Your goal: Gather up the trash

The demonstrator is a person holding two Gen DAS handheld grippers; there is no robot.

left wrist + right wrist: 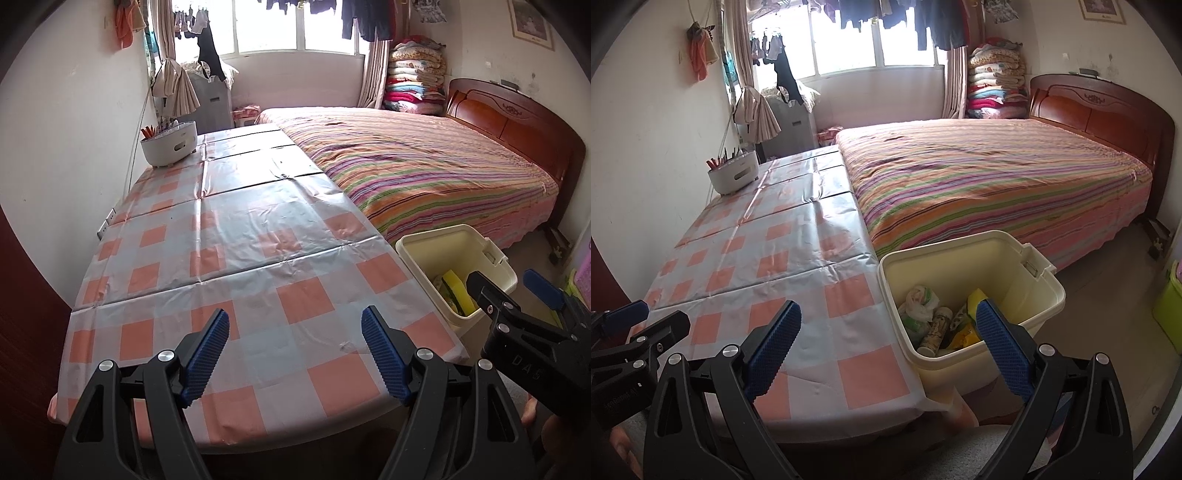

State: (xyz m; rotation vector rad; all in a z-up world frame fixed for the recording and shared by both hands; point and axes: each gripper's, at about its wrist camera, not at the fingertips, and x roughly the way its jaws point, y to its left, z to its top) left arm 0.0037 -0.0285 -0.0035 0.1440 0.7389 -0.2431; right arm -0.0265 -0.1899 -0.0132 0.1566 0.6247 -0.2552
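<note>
While both grippers hang over the near end of the table (236, 229), neither one holds anything. From its own camera, the left gripper (295, 354) has its blue-padded fingers spread wide above the pink-and-white checked tablecloth (303, 299). The right gripper (888, 347) is likewise spread wide; its left finger sits over the table's corner and its right finger over the near rim of the cream bin (1027, 266).

This bin stands on the floor just beside the table's right edge, between the table and the striped bed (979, 177). Trash lies in its bottom: a crumpled white and green plastic bag (918, 306), a small bottle (938, 328) lying on its side next to the bag, and yellow wrappers (971, 325) beside the bottle, partly hidden behind the right gripper's finger. The left camera shows only the yellow part of this heap.

At the table's far left corner, near the wall, sits a white round holder (170, 142) with orange sticks standing in it.
</note>
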